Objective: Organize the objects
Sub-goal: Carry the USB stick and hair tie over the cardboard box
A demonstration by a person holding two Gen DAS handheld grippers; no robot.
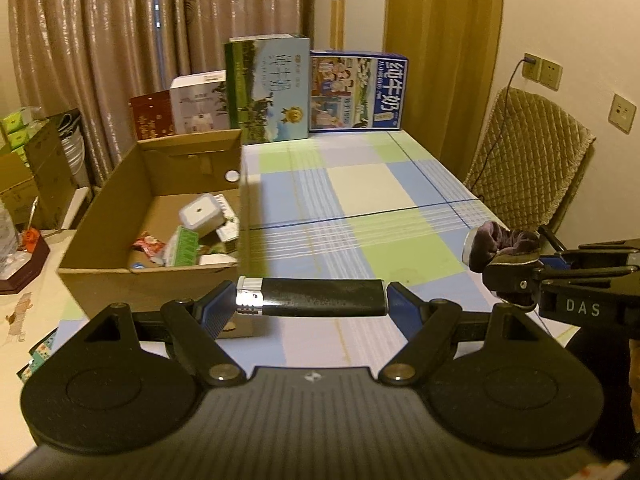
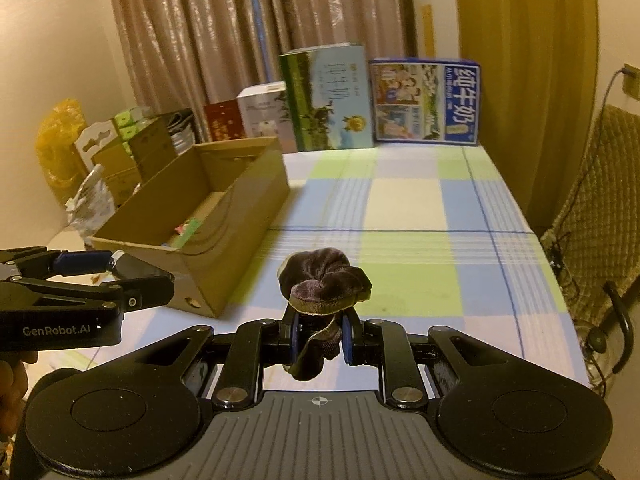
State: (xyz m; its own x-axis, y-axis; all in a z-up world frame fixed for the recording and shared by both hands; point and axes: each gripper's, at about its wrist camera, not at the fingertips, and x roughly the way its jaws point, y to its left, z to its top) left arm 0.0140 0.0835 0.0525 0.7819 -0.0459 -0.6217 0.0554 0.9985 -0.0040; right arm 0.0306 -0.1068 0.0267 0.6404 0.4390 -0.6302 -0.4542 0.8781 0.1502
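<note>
Left gripper (image 1: 311,300): jaws pinch a black lighter (image 1: 316,298) end to end, long axis crosswise, metal cap toward 9 o'clock. Right gripper (image 2: 319,334): jaws clamp a dark velvet scrunchie (image 2: 326,282) above the checked bench (image 2: 420,240). The cardboard box (image 1: 120,216) of small items lies at 10 o'clock. Risk: held only at its ends, the lighter may pivot and slip out short of the box.
</note>
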